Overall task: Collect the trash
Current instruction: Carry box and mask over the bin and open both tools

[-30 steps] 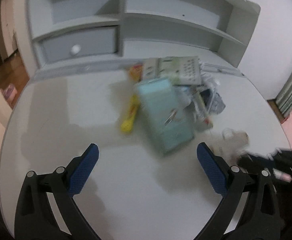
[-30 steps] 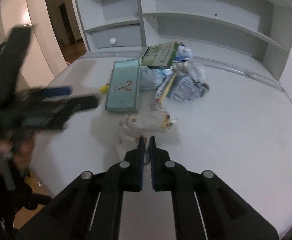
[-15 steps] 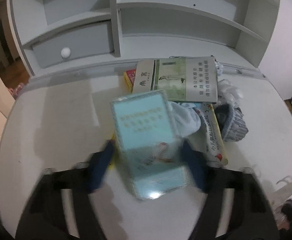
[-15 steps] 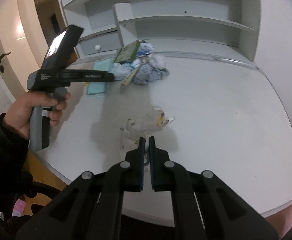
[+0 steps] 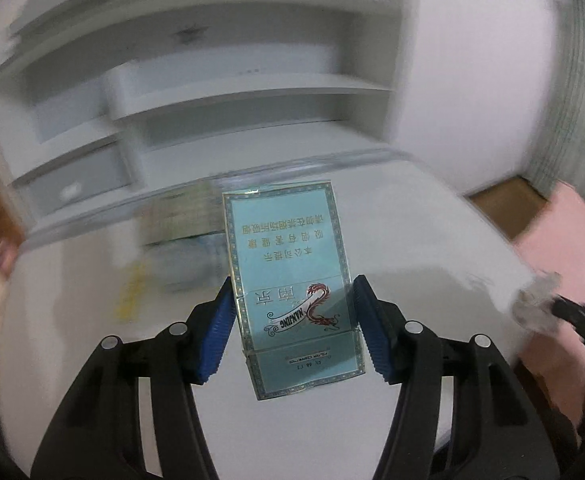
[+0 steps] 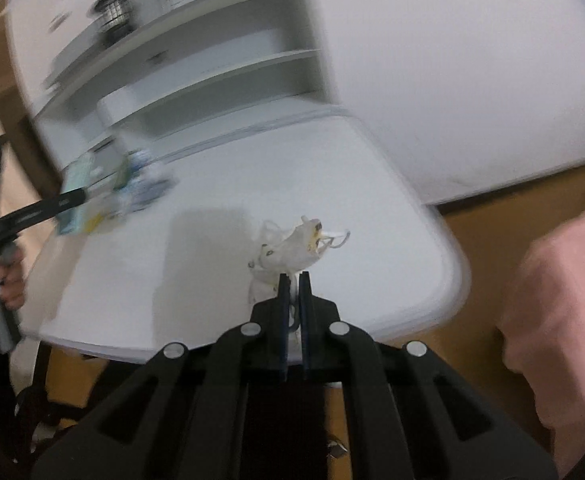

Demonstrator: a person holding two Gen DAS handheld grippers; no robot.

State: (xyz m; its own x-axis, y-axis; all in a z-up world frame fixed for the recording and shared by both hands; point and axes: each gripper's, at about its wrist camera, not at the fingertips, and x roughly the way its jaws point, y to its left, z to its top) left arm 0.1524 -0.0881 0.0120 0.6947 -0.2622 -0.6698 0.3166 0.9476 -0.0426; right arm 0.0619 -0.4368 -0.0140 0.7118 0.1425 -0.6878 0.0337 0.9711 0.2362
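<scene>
Clamping a flat pale-blue cigarette carton (image 5: 292,276) by its long edges, the left gripper (image 5: 294,332) is holding it lifted over the white tabletop (image 5: 412,248), its blue pads pressing both sides. Closed nearly completely, the right gripper (image 6: 293,280) is pinching a crumpled white plastic wrapper (image 6: 292,246) above the table's near edge. Lying back beside the grey shelf unit (image 5: 220,80), the remaining litter pile (image 6: 132,188) is smearing into blur, making its pieces hard to identify.

A glossy, film-wrapped cigarette carton (image 5: 292,280) is seen; the crumpled wrapper (image 6: 288,252) looks thin plastic, the table (image 6: 220,184) smooth and matt.
</scene>
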